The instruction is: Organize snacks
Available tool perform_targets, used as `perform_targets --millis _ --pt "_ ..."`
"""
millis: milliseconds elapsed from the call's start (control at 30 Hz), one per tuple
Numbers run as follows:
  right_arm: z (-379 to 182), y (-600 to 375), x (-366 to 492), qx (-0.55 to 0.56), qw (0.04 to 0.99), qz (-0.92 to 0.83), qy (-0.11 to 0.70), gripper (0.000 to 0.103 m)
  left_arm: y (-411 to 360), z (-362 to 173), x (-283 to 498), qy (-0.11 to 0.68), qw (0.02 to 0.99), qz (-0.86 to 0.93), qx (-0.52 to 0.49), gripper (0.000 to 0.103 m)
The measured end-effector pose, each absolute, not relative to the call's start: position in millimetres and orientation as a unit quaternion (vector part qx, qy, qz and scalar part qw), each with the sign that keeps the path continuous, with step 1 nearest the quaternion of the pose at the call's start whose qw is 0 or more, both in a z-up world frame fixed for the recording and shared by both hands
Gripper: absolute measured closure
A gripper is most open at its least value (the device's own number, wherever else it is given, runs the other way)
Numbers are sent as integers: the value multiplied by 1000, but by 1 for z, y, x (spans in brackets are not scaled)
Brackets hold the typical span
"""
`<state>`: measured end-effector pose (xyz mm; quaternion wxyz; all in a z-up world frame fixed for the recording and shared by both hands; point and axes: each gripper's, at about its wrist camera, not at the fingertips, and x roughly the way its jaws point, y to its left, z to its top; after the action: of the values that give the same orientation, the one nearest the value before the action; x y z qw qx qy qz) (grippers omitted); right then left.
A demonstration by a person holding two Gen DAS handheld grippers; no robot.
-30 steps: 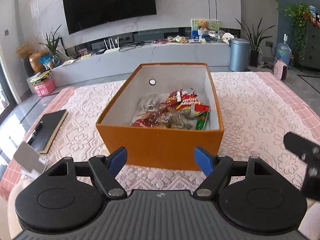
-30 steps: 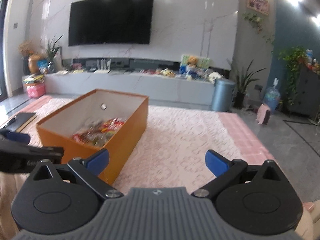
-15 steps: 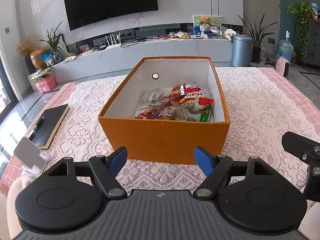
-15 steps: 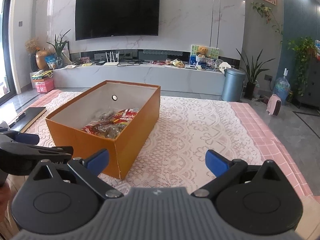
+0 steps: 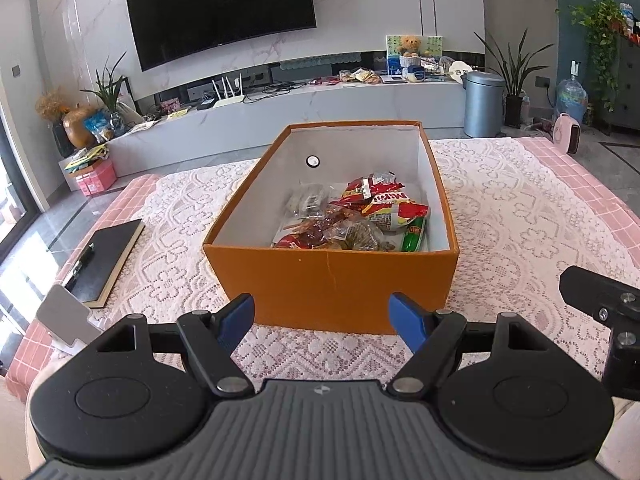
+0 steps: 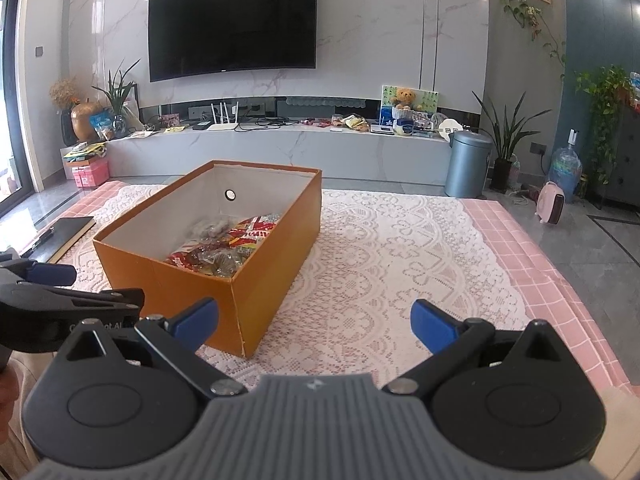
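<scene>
An orange cardboard box with a white inside stands on the lace-covered table. Several snack packets lie heaped in its near right part, red and clear wrappers with a green one at the right. My left gripper hovers open just in front of the box's near wall, nothing between its blue fingertips. My right gripper is open too, empty, level with the box's near right corner. The left gripper's side shows at the left edge of the right wrist view.
A black clipboard with a pen and a phone stand lie at the table's left edge. White lace cloth over pink checks stretches right of the box. Beyond the table are a TV console, a grey bin and plants.
Both grippers have drawn back and risen a little, so the box sits farther off and the view looks more level. Both stayed open and empty.
</scene>
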<state>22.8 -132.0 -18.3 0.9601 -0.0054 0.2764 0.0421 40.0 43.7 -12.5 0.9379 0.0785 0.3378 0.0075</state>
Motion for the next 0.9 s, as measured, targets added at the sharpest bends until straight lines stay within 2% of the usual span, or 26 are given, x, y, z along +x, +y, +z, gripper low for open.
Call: perform_targets --millis 900 --pt "-19 -134 24 0 959 42 281 4 46 -10 39 338 938 10 78 13"
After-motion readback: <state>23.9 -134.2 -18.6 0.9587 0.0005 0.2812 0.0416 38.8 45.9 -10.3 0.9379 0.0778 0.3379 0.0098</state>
